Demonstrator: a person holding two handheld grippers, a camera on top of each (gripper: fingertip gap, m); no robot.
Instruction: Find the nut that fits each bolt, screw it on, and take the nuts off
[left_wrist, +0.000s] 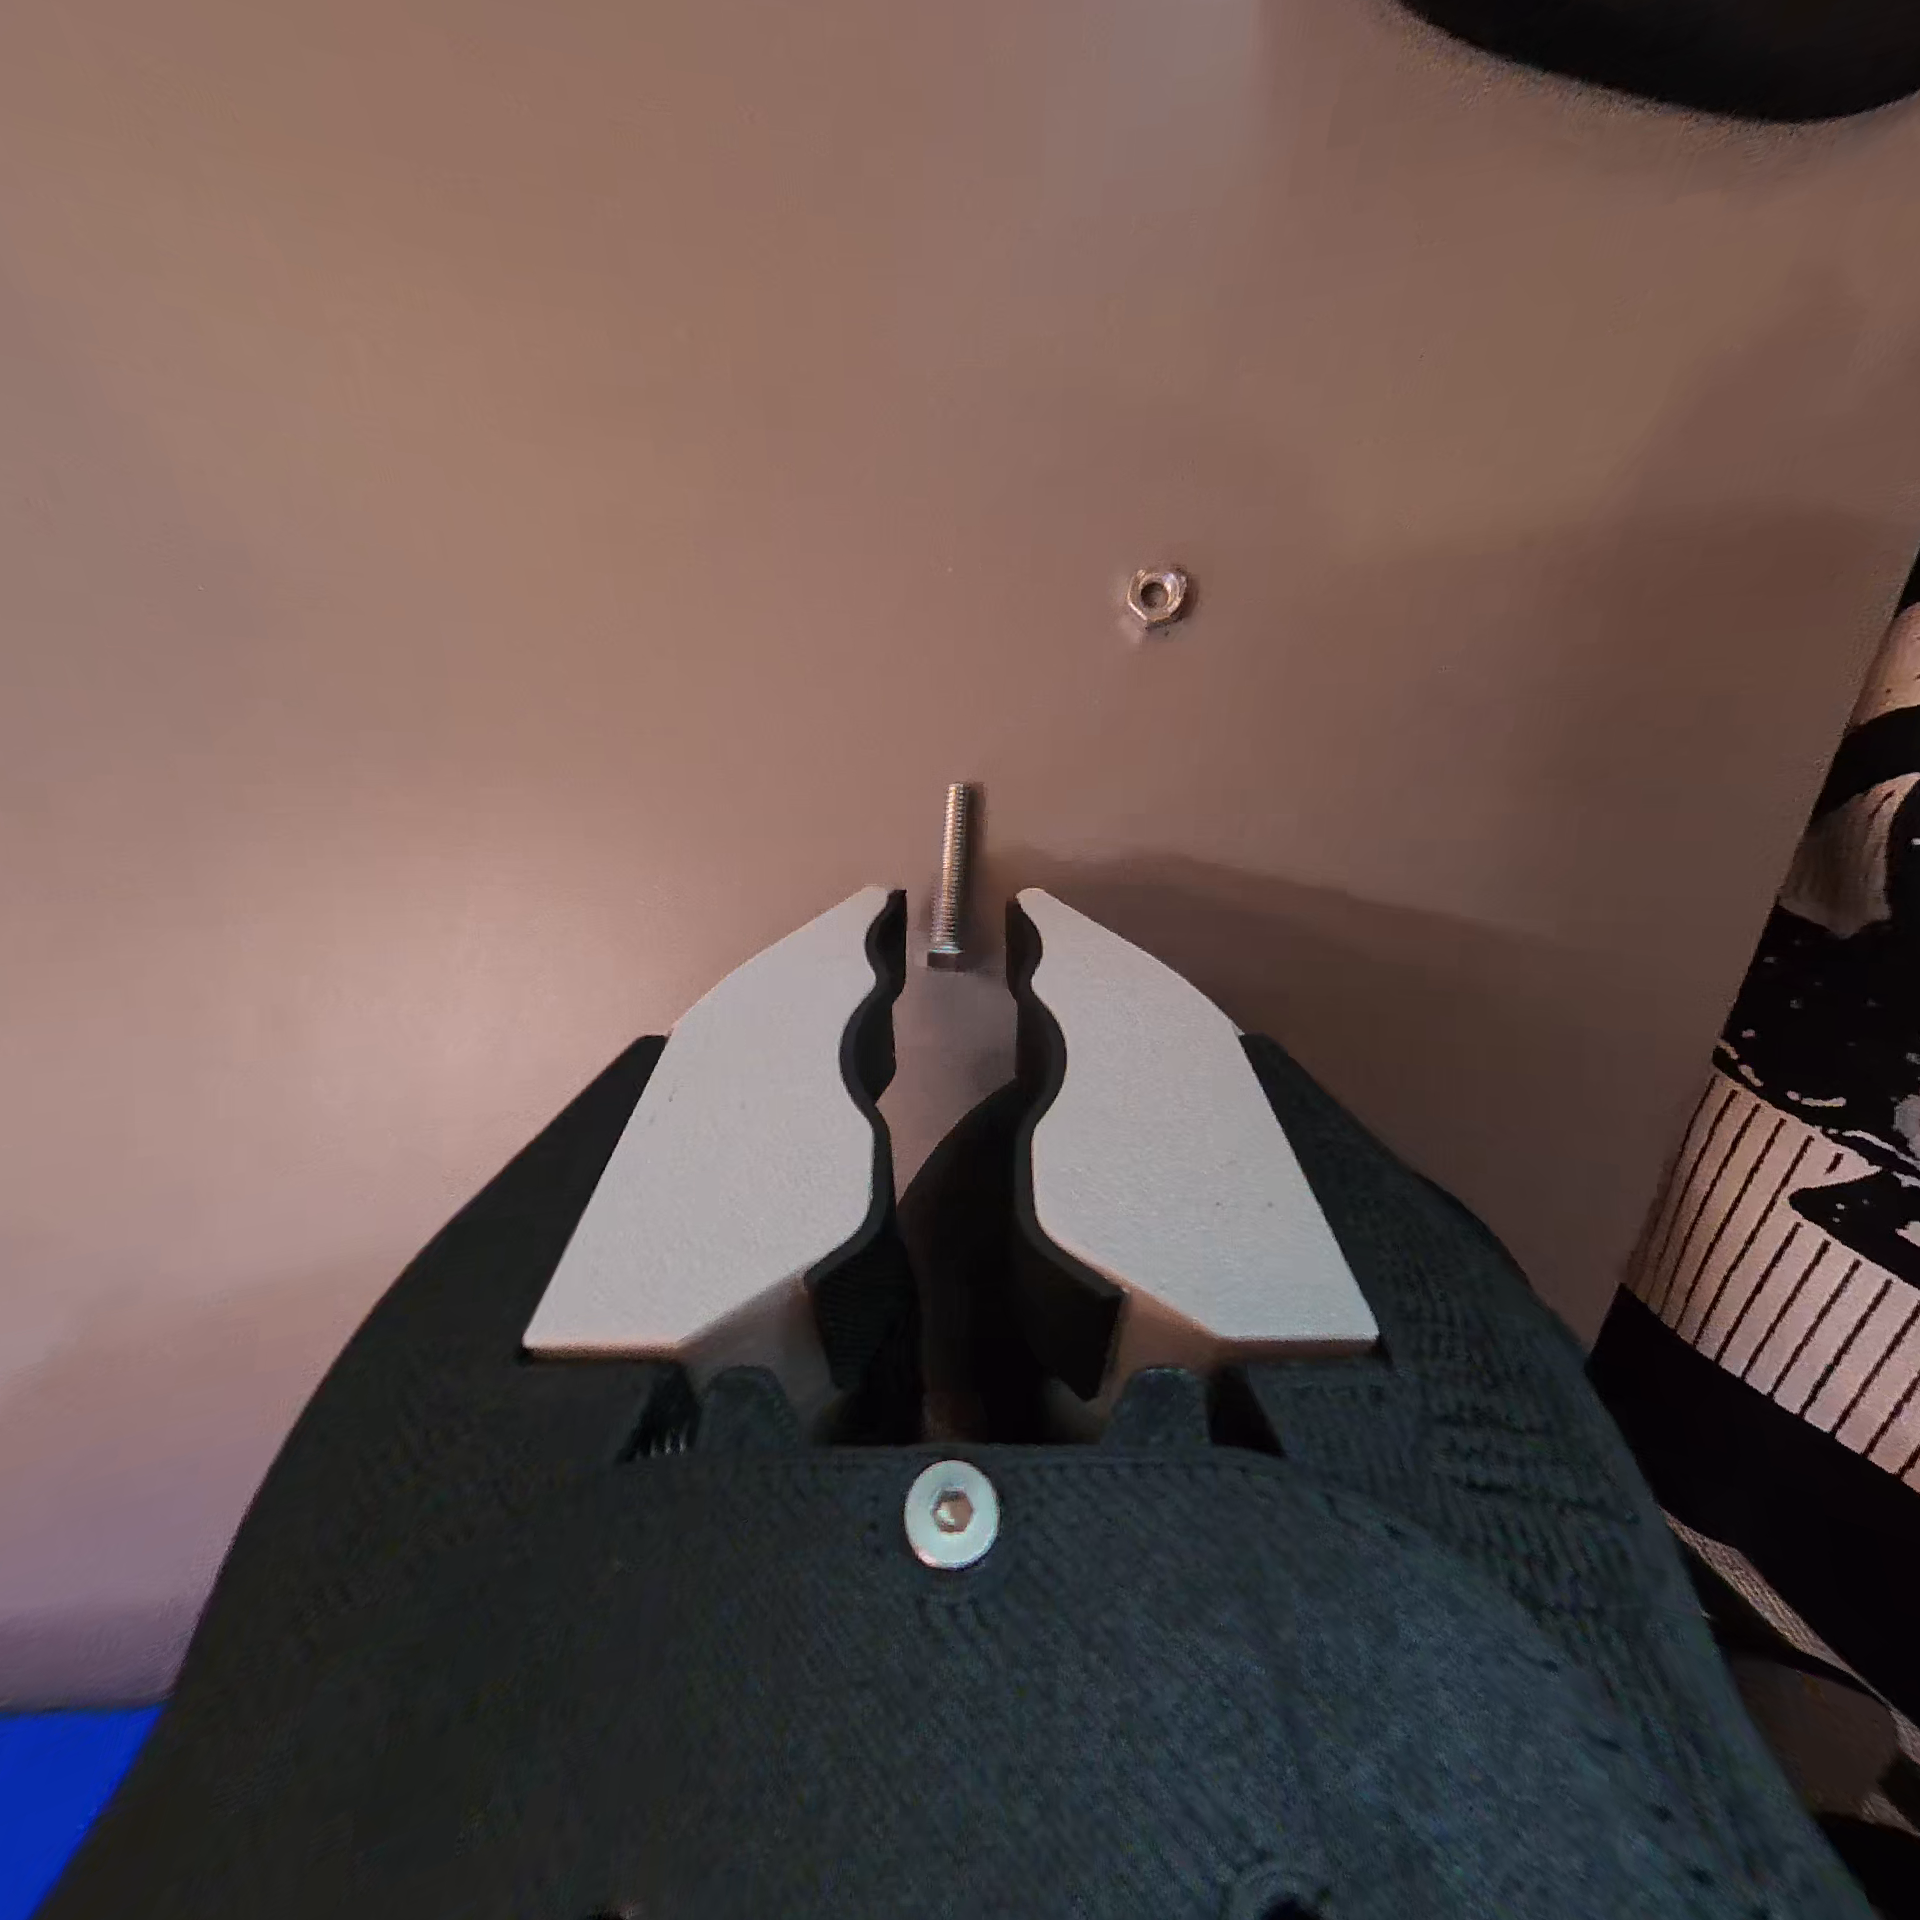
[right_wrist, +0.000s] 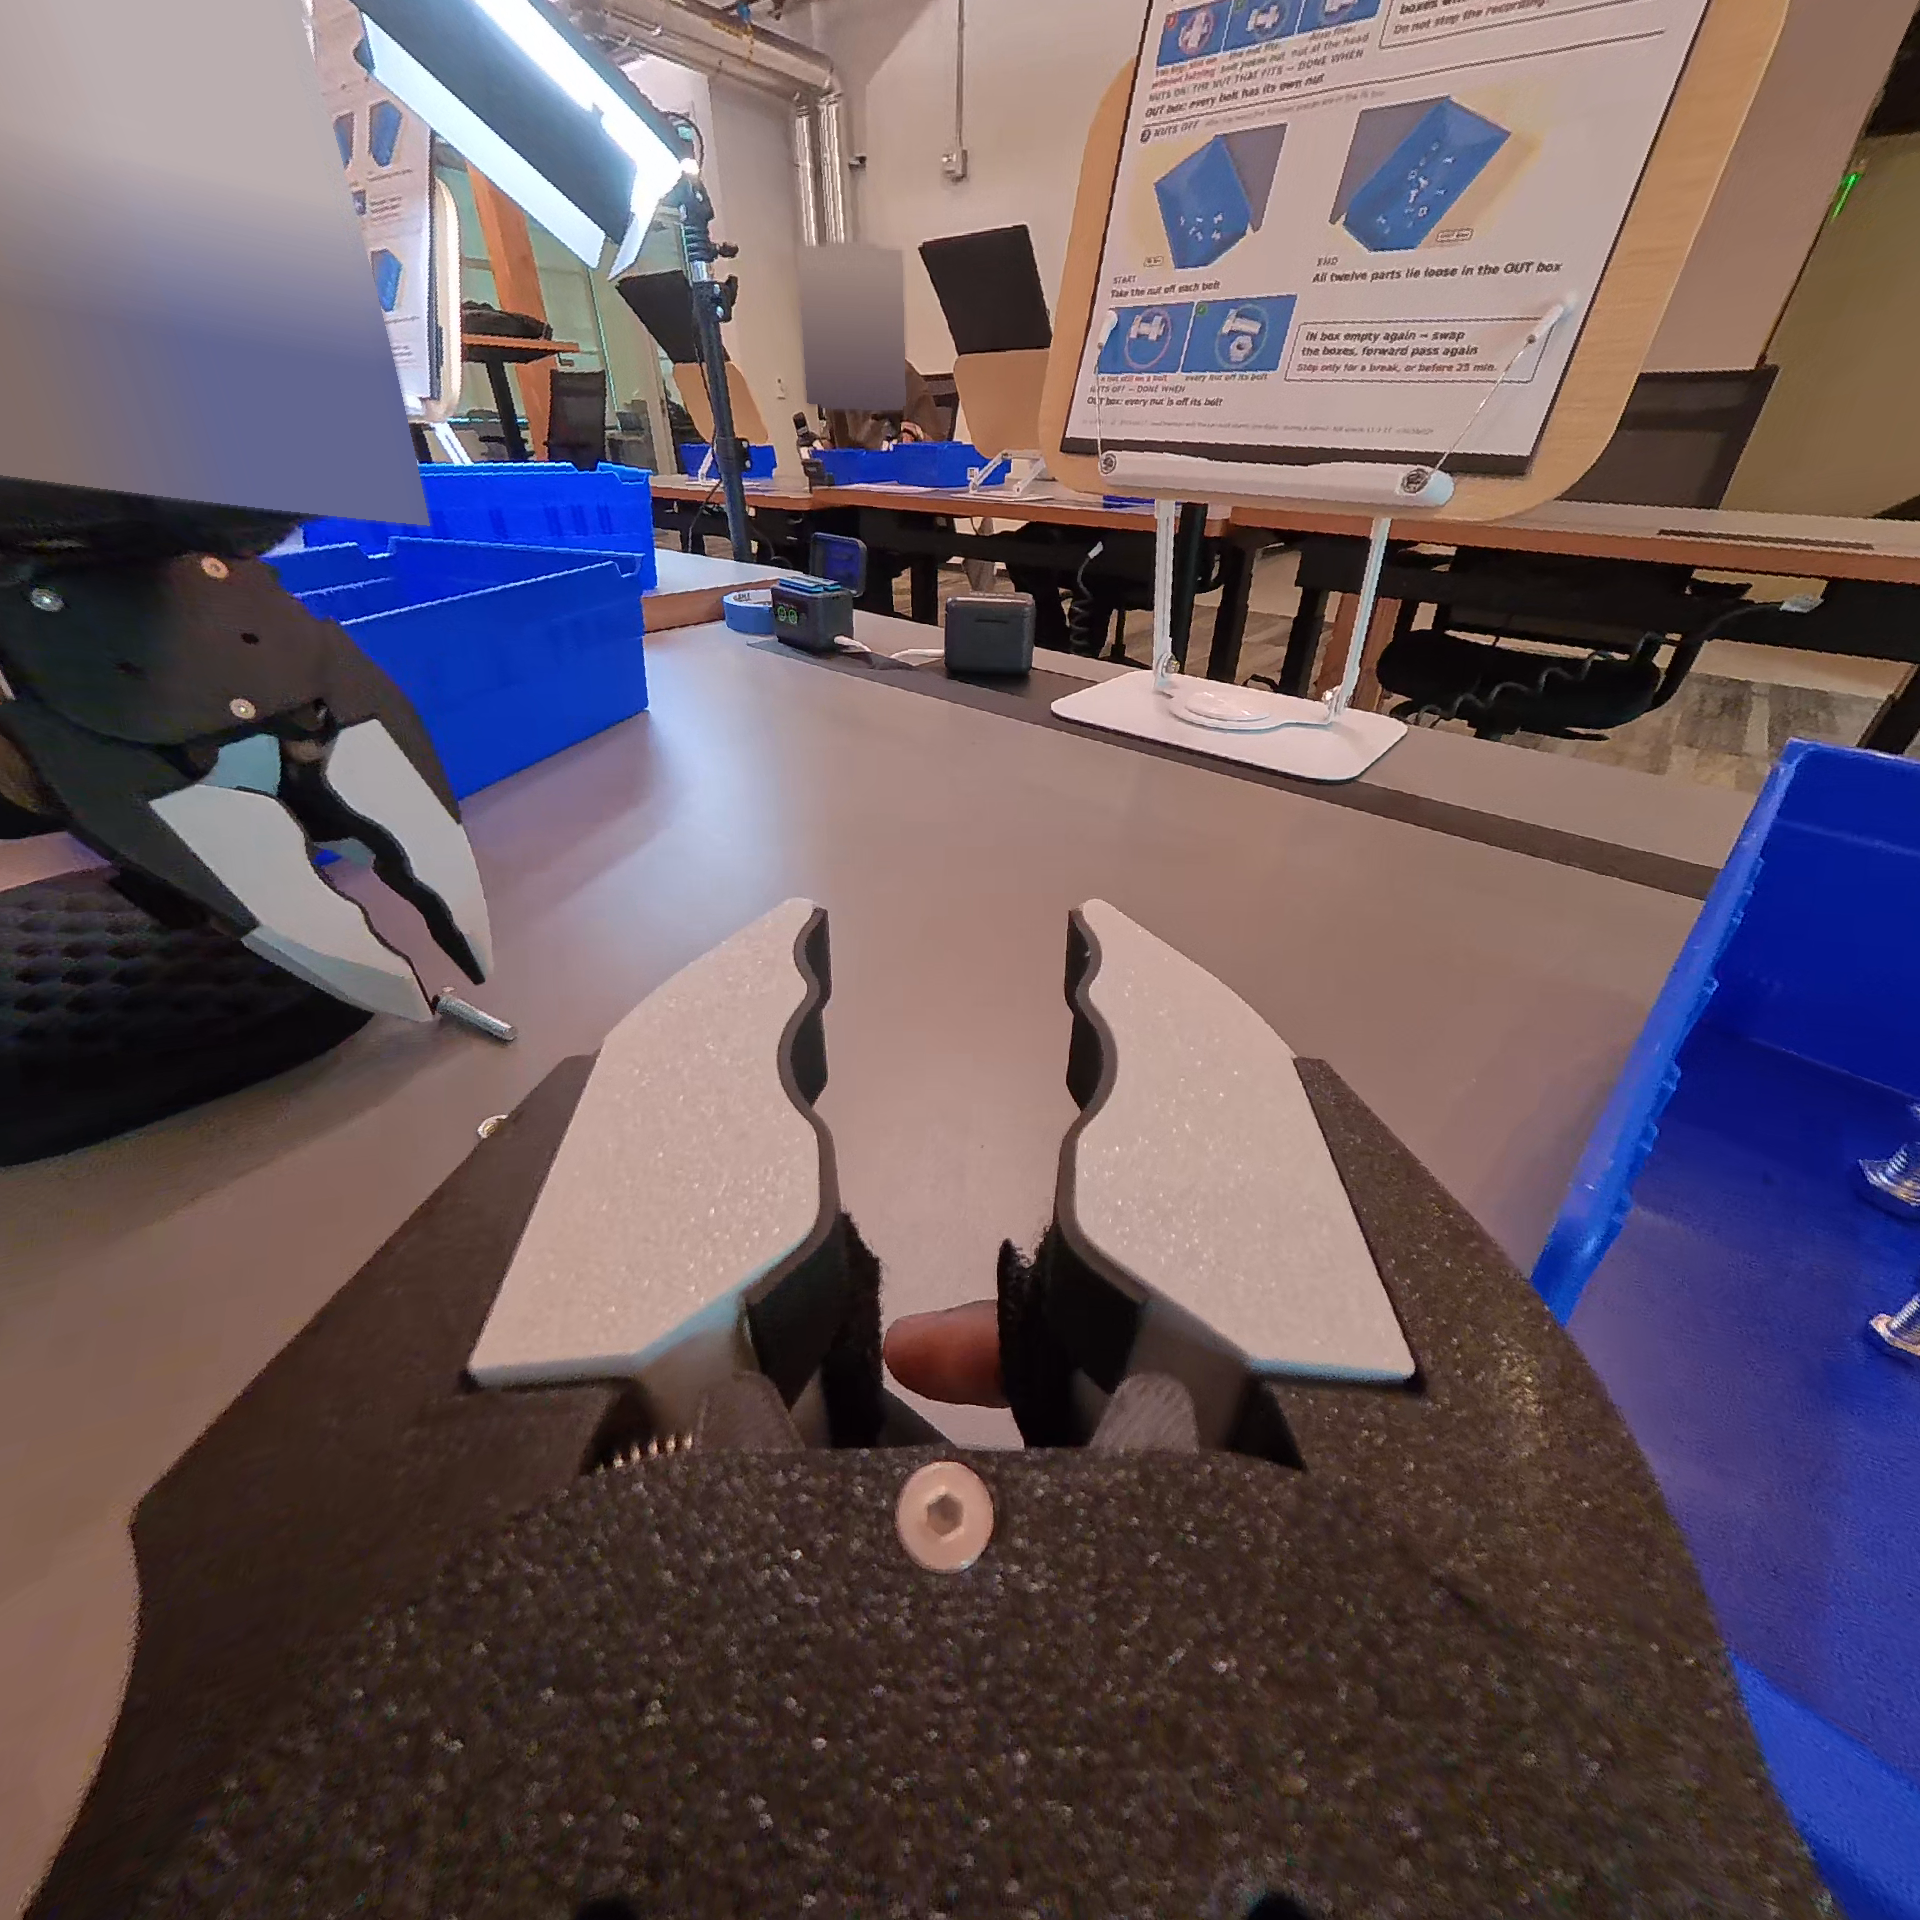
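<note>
A small silver bolt (left_wrist: 951, 883) lies flat on the brown table (left_wrist: 520, 520), head toward me. My left gripper (left_wrist: 956, 904) points down at it with a fingertip on each side of the head end. Table shows between each pad and the bolt, so the pads do not press on it. A silver nut (left_wrist: 1161, 594) lies a little beyond, to the right. The right wrist view shows the left gripper (right_wrist: 452, 995) with its tips at the table by the bolt (right_wrist: 476, 1015), and the nut (right_wrist: 490, 1123) nearby. My right gripper (right_wrist: 948, 914) is open and empty above the table.
A blue bin (right_wrist: 1714, 1039) at the right holds bolts (right_wrist: 1896, 1184). More blue bins (right_wrist: 499, 644) stand at the back left. A black foam pad (right_wrist: 104, 1018) lies at the left. An instruction board on a white stand (right_wrist: 1236, 717) and small devices (right_wrist: 987, 634) stand behind. A patterned sleeve (left_wrist: 1818, 1143) is at the right. The gap from one gripper's tips to the other's is roughly 20 cm.
</note>
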